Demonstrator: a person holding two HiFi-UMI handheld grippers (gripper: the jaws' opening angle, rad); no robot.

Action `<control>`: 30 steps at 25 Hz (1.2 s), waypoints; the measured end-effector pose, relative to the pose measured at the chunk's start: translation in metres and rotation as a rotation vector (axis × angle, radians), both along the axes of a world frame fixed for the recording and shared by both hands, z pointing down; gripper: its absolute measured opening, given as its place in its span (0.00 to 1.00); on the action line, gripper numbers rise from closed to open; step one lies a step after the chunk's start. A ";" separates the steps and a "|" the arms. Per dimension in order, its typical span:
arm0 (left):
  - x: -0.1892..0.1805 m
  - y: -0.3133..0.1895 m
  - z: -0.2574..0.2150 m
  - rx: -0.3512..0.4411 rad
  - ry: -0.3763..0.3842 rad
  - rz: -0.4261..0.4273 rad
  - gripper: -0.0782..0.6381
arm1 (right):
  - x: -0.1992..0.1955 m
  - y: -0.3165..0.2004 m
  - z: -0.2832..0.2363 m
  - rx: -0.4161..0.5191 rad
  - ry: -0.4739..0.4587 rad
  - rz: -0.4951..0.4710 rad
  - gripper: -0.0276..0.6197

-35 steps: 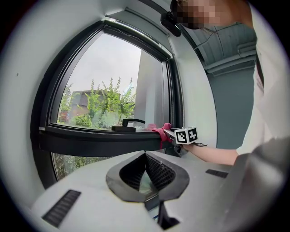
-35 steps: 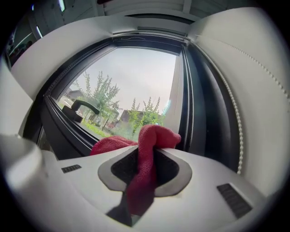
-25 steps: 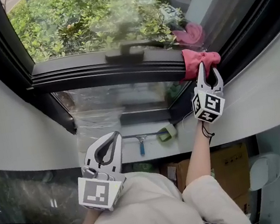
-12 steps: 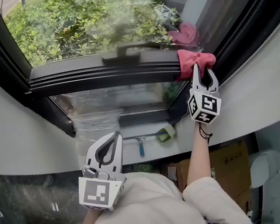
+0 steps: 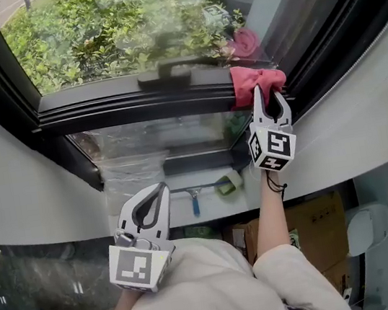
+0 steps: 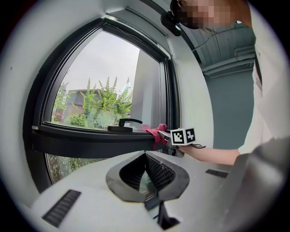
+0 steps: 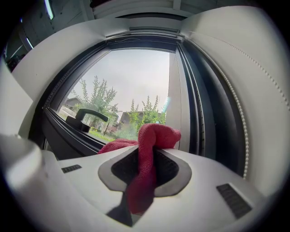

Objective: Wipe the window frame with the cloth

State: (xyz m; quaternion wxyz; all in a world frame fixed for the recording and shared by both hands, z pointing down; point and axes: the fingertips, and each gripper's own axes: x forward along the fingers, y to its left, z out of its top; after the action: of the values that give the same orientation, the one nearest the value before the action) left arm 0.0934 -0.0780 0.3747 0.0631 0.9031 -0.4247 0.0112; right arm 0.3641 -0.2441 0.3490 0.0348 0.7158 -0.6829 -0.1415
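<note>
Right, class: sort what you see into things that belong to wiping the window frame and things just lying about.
In the job:
red cloth, clamped in the right gripper
black window frame the cloth lies against

Lying about:
squeegee and green roll on the ledge below
cardboard box
left gripper, shut on nothing

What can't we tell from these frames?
- Where the cloth meets the window frame: covered by the cloth itself in the head view, and behind the body of the right gripper in its own view.
- Dirt on the frame: the surface is dark, and any dirt is too small to see in any view.
</note>
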 end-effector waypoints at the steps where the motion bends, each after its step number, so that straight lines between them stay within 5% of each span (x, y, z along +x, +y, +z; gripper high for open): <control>1: 0.000 0.000 0.000 0.000 0.000 -0.001 0.12 | -0.002 0.000 0.000 0.001 0.000 -0.003 0.19; 30: 0.006 -0.002 -0.001 0.009 0.003 -0.014 0.12 | -0.086 0.000 -0.002 0.003 0.089 -0.114 0.19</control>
State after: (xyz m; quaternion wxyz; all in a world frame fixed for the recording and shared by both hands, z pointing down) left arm 0.0991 -0.0799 0.3734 0.0598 0.9004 -0.4309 0.0077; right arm 0.2781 -0.2438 0.3468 0.0559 0.6688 -0.7201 -0.1762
